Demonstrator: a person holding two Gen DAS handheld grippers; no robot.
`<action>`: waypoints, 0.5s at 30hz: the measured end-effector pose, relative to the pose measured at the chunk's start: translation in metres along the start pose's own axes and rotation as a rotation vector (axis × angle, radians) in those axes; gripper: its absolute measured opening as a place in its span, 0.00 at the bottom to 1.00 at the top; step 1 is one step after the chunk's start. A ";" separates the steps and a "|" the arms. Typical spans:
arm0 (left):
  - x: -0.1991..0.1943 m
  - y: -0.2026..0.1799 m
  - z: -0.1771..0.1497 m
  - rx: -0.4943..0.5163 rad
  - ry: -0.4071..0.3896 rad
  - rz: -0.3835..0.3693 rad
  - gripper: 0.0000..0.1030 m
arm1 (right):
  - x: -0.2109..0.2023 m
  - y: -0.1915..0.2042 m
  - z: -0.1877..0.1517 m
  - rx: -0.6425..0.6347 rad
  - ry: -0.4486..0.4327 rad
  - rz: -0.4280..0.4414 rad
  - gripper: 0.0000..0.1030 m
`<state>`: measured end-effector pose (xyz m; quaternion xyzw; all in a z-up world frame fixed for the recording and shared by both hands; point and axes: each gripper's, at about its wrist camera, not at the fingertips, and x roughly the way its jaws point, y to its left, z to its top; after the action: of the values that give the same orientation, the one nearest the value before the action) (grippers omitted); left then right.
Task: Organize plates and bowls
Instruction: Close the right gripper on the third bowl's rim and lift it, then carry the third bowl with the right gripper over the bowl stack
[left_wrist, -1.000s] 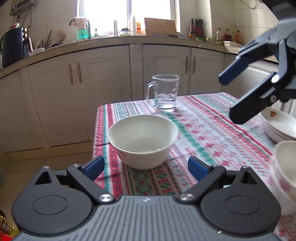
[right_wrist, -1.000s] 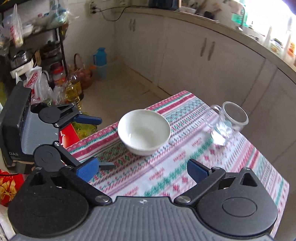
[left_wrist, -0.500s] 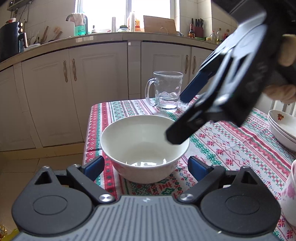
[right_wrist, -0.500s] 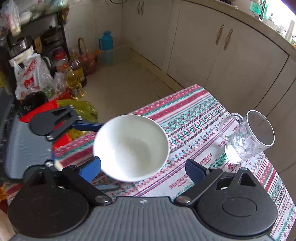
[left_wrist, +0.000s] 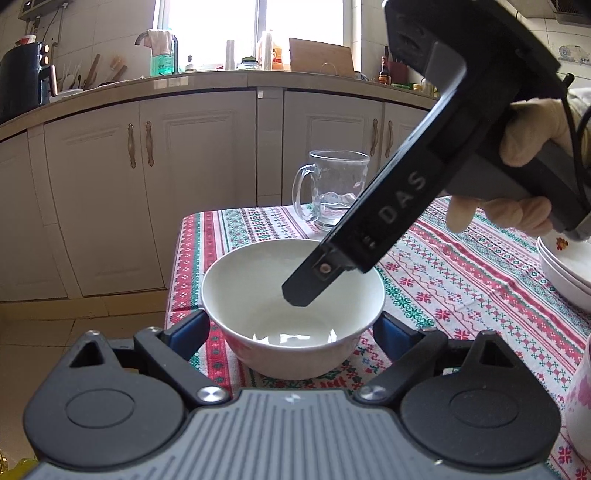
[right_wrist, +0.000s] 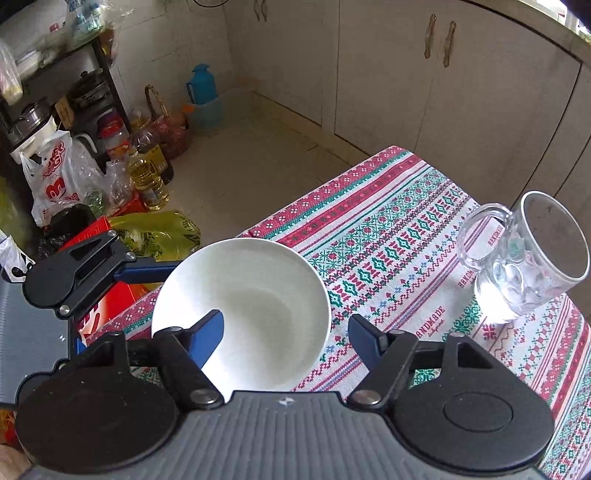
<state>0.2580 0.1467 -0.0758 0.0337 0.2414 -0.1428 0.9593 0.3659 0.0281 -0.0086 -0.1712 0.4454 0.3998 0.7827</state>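
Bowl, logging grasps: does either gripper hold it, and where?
Not held yet: left gripper jaws are closing beside the bowl, right gripper jaws closing astride its rim.

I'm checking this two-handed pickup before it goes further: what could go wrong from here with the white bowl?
1. The right hand-held gripper is closing astride the white bowl's rim, one finger inside and one outside; a thin rim pinch could slip or tilt the bowl.
2. The left hand-held gripper flanks the same bowl, jaws closing; the two could collide.
3. The bowl sits near the table edge, so a nudge might push it off.
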 end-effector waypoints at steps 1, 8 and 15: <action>0.000 0.000 0.000 0.001 -0.001 -0.001 0.91 | 0.002 -0.001 0.000 0.004 0.002 0.003 0.71; 0.000 0.000 0.001 0.008 -0.002 -0.006 0.91 | 0.007 -0.003 0.001 0.025 -0.006 0.019 0.63; 0.001 -0.001 0.001 0.016 -0.001 -0.005 0.91 | 0.008 -0.002 0.001 0.042 -0.007 0.025 0.61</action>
<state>0.2590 0.1458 -0.0748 0.0406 0.2400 -0.1470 0.9587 0.3699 0.0316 -0.0148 -0.1478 0.4529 0.4007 0.7826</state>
